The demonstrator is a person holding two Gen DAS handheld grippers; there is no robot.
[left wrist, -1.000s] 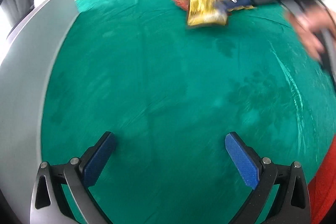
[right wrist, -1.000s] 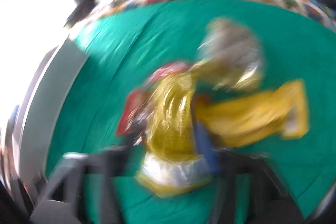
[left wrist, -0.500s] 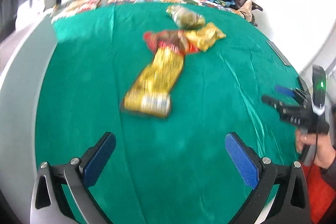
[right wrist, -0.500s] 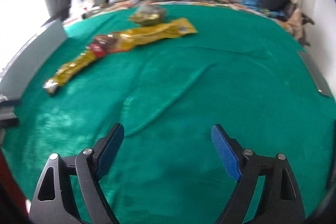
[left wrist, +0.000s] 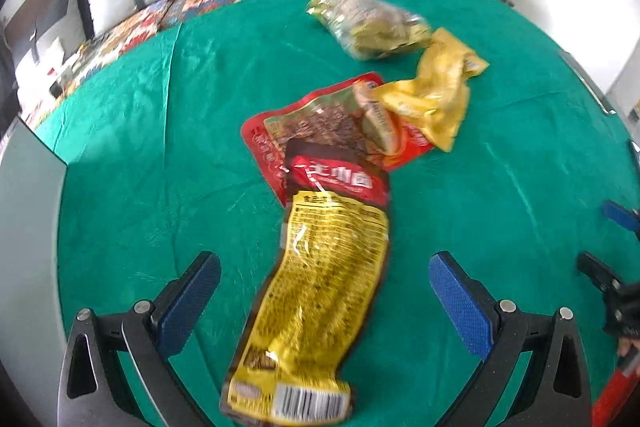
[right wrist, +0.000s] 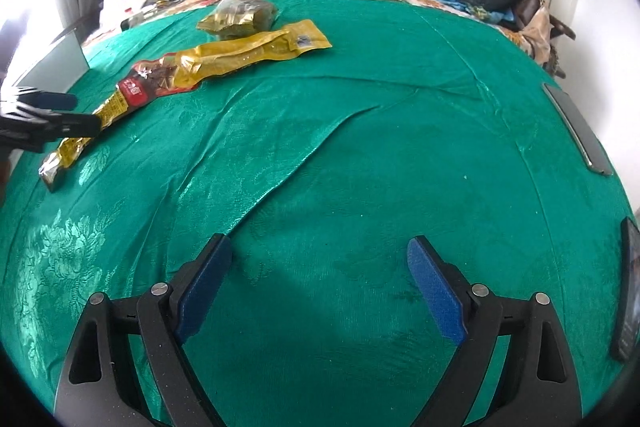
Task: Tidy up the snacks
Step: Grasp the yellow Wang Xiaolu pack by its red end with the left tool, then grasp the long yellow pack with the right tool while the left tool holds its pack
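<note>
Left tongs (left wrist: 324, 291) stand wide open above the long yellow snack packet (left wrist: 320, 291), pads clear of it. The packet lies flat on the green bedspread (right wrist: 360, 155), its far end overlapping a red packet (left wrist: 320, 123). Right tongs (right wrist: 320, 283) are opening, nothing between them, over bare cloth well apart from the 4 snacks.

- Long gold packet (left wrist: 320, 303), barcode end nearest, lies flat at bottom centre, overlapping the red pouch (left wrist: 320, 123).
- Crumpled yellow bag (left wrist: 436, 95) touches the red pouch's right.
- Clear-green bag (left wrist: 368, 23) lies upper centre.
</note>
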